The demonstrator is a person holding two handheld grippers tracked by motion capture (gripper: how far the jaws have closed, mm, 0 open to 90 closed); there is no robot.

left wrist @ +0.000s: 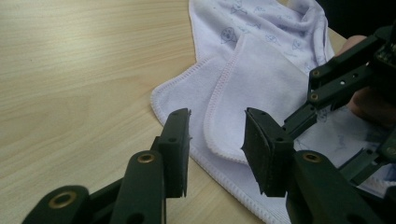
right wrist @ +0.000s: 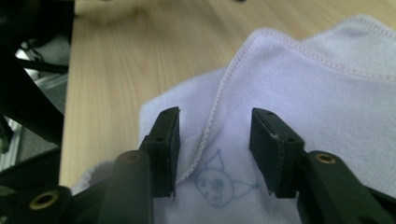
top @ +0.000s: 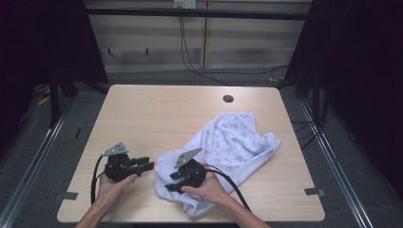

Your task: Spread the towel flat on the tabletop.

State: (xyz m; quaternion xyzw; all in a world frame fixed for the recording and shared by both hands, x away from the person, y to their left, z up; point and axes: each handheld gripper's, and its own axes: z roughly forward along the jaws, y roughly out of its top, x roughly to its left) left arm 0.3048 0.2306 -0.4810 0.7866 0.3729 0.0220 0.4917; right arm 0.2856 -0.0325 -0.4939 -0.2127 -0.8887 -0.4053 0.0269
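With the white printed cloth [top: 228, 147] crumpled at the lower right of the surface [top: 142, 114], both grippers, left [top: 145, 165] and right [top: 172, 185], have fingers parted and empty, so each should probably straddle one stitched hem before closing.

The white cloth [top: 228, 147] covers the near right part of the table [top: 157, 109]; left of the cloth and beyond it the wood lies bare and open to a pass. The left claw [top: 148, 165] stands just beside the cloth's near-left corner, jaws apart. The right claw [top: 172, 186] sits over that corner, jaws parted above a folded hem. A small hole [top: 228, 99] lies beyond the cloth.
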